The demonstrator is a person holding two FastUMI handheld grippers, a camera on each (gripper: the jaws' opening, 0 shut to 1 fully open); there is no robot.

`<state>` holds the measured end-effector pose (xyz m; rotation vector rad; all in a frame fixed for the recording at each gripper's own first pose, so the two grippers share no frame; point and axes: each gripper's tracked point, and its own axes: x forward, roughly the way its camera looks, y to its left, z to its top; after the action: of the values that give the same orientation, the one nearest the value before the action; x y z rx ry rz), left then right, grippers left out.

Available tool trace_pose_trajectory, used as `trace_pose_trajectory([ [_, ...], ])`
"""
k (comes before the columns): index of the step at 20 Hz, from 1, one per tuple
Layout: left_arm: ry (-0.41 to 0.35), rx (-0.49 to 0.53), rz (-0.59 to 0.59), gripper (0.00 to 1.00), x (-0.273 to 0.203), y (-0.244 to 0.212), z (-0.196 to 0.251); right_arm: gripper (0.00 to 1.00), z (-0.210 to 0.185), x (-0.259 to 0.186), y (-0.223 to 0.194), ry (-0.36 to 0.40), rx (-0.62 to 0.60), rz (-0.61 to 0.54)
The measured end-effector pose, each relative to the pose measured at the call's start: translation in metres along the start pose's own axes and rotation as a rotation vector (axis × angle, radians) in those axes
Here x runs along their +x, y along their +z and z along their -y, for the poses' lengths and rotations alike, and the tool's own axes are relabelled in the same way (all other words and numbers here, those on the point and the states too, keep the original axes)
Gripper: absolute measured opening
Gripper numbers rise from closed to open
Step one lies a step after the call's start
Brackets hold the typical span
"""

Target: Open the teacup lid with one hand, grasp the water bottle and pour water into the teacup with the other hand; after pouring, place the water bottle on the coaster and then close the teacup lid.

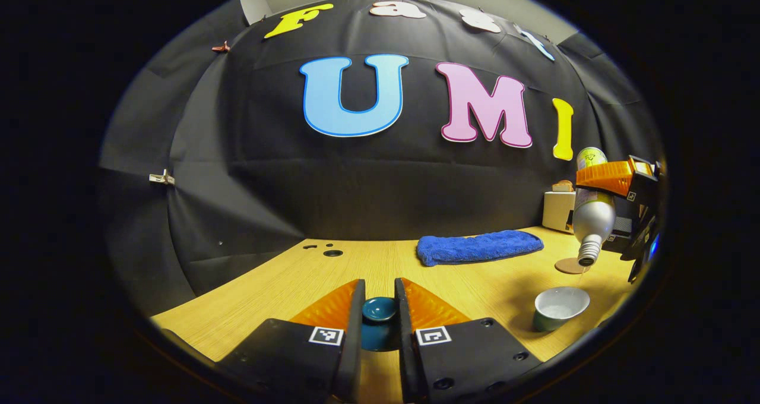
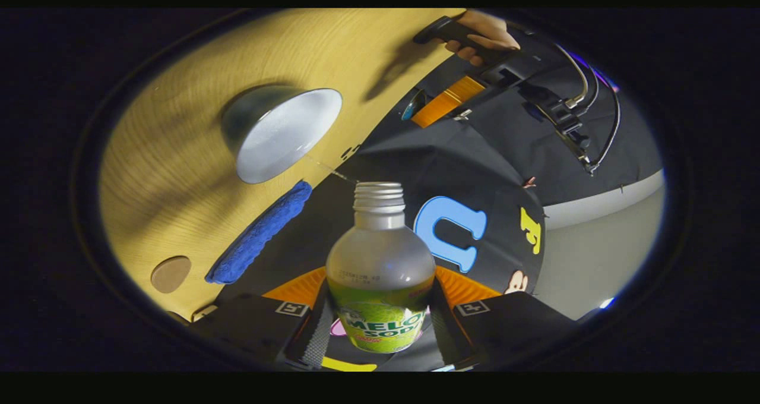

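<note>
My jaws hold the lid and the bottle, and water runs into the cup.

My left gripper (image 1: 380, 309) has its jaws pinched on the blue teacup lid (image 1: 379, 310), one on each side, and holds it low over the desk (image 1: 297, 285). My right gripper (image 2: 380, 315) has its jaws squeezed on the water bottle (image 2: 380, 273), which is tipped over with its open mouth pointing down. A thin line of water (image 2: 323, 165) goes from the mouth to the teacup (image 1: 561, 308), which sits open on the desk just under the bottle. The round brown coaster (image 1: 571, 265) lies on the desk just behind the cup. A blue towel (image 1: 478, 246) lies farther back, near the wall. A pale box (image 1: 558, 211) stands in the far corner behind the bottle. In the right gripper view, a hand (image 2: 487, 32) holds my left gripper's handle.
</note>
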<state>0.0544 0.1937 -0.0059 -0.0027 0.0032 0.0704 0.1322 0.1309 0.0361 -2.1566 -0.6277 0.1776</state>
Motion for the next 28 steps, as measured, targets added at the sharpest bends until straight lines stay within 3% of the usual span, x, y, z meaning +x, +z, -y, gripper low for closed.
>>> trace_pose_trajectory([
  [6, 0.0, 0.0, 0.0, 0.3, 0.0, 0.0, 0.0, 0.74, -0.008, -0.003, 0.0, 0.002, 0.025, -0.024],
  [11, 0.007, 0.001, 0.0, 0.3, 0.0, 0.001, -0.001, 0.74, -0.011, -0.009, -0.011, -0.002, 0.147, -0.086],
  [14, 0.007, 0.001, 0.0, 0.3, 0.0, 0.0, -0.001, 0.75, -0.019, -0.019, -0.021, 0.012, 0.333, -0.163],
  [21, 0.01, 0.001, 0.002, 0.3, -0.001, 0.001, -0.001, 0.75, -0.048, -0.056, -0.059, 0.056, 0.907, -0.382],
  [24, 0.011, 0.001, 0.002, 0.3, 0.0, 0.0, -0.001, 0.75, -0.057, -0.074, -0.081, 0.038, 1.072, -0.465],
  [28, 0.009, 0.001, 0.002, 0.3, 0.0, 0.0, 0.0, 0.75, -0.053, -0.085, -0.094, 0.0, 1.277, -0.478],
])
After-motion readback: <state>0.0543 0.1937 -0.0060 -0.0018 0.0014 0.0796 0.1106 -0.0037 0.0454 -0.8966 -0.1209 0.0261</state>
